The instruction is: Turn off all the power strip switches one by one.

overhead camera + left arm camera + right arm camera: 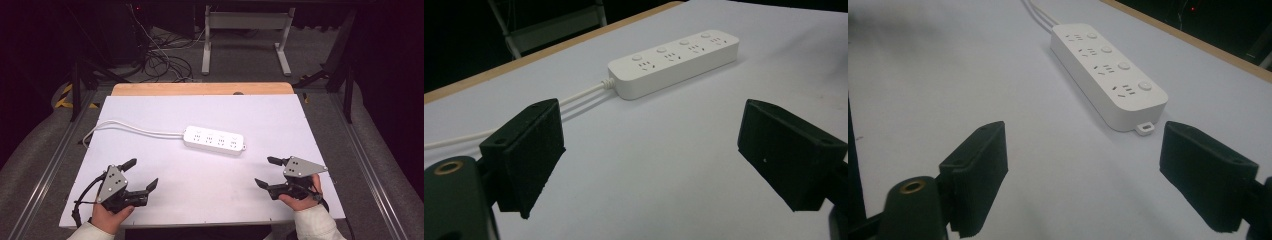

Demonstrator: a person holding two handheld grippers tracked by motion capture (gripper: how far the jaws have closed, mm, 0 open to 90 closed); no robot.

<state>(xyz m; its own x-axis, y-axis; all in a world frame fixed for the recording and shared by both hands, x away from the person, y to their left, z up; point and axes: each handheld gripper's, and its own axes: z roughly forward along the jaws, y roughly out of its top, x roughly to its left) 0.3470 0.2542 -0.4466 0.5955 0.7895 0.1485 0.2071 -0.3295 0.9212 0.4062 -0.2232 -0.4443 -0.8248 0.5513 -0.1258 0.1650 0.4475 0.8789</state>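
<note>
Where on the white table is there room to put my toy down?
Lots of room. The widest bare patch lies between the power strip and the near edge of the table, between the left gripper and the right gripper, both open. The far strip behind the power strip is bare too. The far left is busier, where the white cable runs.

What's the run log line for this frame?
left gripper: open, empty | right gripper: open, empty | power strip: mid-table, untouched, cord trailing left

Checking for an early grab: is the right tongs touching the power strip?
Apart. The high view shows bare table between the right tongs and the power strip.
</note>
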